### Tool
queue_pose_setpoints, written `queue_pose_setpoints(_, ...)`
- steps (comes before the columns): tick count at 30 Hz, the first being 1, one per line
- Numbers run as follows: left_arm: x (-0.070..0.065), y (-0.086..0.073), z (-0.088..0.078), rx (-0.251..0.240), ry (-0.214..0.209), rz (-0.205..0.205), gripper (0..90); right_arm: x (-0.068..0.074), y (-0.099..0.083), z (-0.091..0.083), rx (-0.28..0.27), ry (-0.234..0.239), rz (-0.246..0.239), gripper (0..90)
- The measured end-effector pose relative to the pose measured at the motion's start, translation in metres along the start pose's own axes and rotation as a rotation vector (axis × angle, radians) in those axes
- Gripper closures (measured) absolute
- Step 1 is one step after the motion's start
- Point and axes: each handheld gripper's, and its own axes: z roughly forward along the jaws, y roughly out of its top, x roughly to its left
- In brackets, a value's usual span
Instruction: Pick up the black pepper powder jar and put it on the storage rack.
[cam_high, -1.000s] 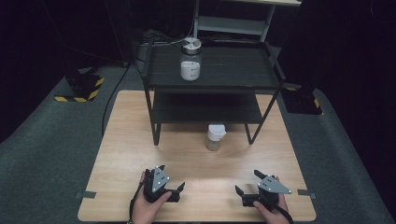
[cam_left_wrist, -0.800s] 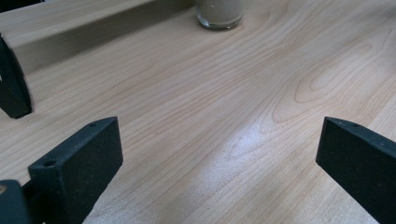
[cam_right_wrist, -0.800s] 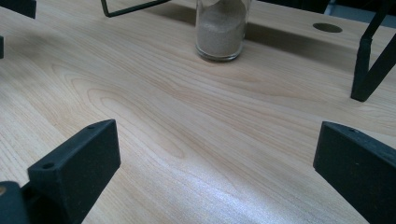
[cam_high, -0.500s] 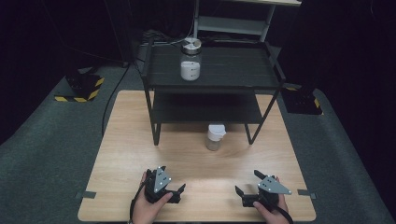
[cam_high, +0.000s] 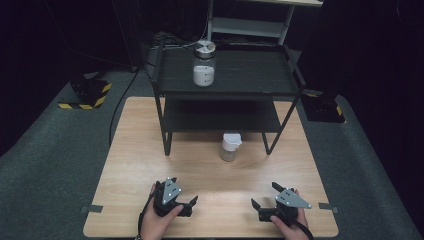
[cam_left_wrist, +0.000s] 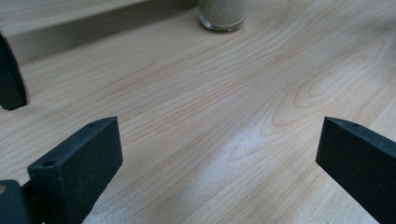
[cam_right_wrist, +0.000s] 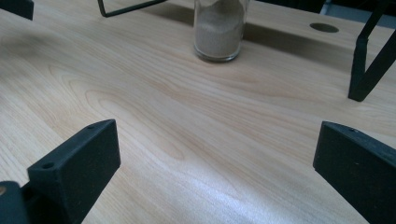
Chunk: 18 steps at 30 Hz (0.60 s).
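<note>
Both grippers sit low over the near edge of the wooden table (cam_high: 135, 150), each held in a hand that comes in from the near side. The left gripper (cam_high: 192, 204) has its jaws spread wide with nothing but bare wood between them, and the right gripper (cam_high: 262, 196) is spread just as wide, also with nothing in it. The two are well apart from each other, one at the near left, one at the near right.

The thing nearest to them is a small glass jar with a white cap (cam_high: 231, 147), standing upright on the table further off, roughly midway between the two, just in front of the black two-tier rack (cam_high: 280, 75). It is apart from both grippers. In the left gripper view its top is cut off by the frame, so there is just a glass base (cam_left_wrist: 222, 14) with pale powder inside; the right gripper view shows more of the body (cam_right_wrist: 220, 29) but still loses the cap.

On the rack's top shelf stands a larger glass jar with a metal lid (cam_high: 204, 63), white stuff in its lower part. The lower shelf lies in shadow and is hard to read. The room behind is too dark to make out
</note>
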Motion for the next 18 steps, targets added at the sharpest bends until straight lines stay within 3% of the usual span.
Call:
queue_pose_setpoints(8,0.000,-0.002,-0.006,0.005,-0.002,0.004,0.7,0.002,0.016,-0.001,-0.042,-0.002,0.011,0.1)
queue_pose_setpoints(18,0.000,-0.005,-0.009,0.001,-0.008,0.010,0.7,0.005,0.036,0.016,-0.038,0.010,0.003,0.2)
